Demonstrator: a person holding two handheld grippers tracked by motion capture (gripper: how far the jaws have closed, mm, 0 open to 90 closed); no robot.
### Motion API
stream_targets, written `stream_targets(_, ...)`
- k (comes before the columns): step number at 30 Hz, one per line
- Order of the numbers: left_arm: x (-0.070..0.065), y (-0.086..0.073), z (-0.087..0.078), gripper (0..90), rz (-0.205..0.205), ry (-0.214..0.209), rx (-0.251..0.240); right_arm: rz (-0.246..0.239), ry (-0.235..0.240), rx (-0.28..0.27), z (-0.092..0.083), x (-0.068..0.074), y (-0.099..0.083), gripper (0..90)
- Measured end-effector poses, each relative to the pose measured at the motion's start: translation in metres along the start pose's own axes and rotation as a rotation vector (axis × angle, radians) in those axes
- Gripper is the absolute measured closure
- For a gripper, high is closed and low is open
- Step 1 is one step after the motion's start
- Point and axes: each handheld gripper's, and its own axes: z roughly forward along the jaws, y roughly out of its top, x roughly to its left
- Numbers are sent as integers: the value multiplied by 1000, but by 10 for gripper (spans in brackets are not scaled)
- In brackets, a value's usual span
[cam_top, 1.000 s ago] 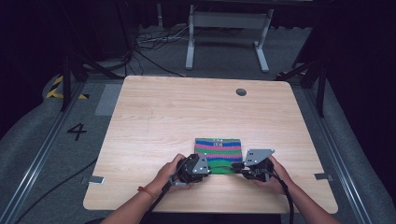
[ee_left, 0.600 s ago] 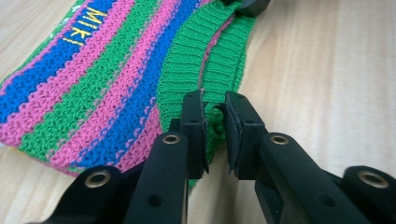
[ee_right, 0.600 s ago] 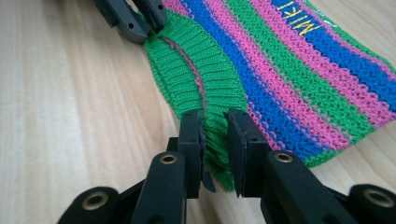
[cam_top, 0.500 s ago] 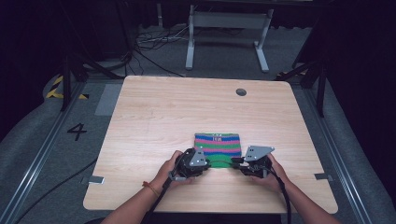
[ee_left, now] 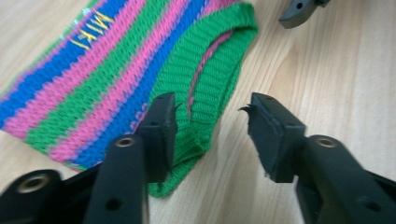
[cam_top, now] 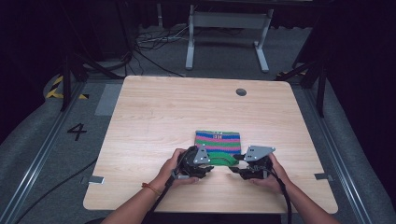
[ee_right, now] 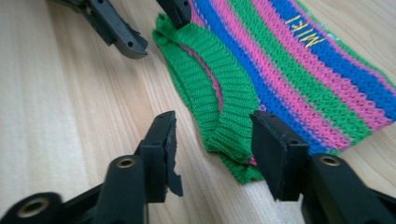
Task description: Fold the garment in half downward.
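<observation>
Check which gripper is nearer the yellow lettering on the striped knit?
Left, though barely. The left gripper sits at the knit's near-left corner, the right gripper at its near-right corner; the yellow lettering lies near the far edge, slightly nearer the left one. Both are open.

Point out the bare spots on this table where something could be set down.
The wooden table is bare across its whole left half and its far strip around the round cable hole. The right edge is free too. It is crowded near the front, where both grippers flank the striped knitted cloth.
</observation>
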Motion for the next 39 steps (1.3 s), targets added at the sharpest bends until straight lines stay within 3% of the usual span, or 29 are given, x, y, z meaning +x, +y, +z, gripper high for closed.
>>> stream_targets(7,3,-1,-18,339,14,33,22,-3,-32,-2,-16,-1,5,399)
stream_targets(10,8,-7,-34,316,22,59,60,-13,-75,18,-27,-3,8,355)
stream_targets(16,12,-17,-51,298,46,75,112,-11,-96,16,-37,-5,10,329)
stream_targets(20,14,-27,-63,286,67,119,140,-13,-129,42,-42,-7,3,305)
stream_targets(24,18,-41,-71,248,31,121,160,-1,-148,71,-46,-10,-7,291)
stream_targets(30,23,-58,-82,204,-1,121,175,46,-157,74,-58,-16,-21,266)
stream_targets(37,26,-76,-101,192,8,138,219,71,-194,95,-71,-20,-37,251)
stream_targets(39,28,-83,-108,189,-21,146,211,96,-195,87,-79,-22,-46,248)
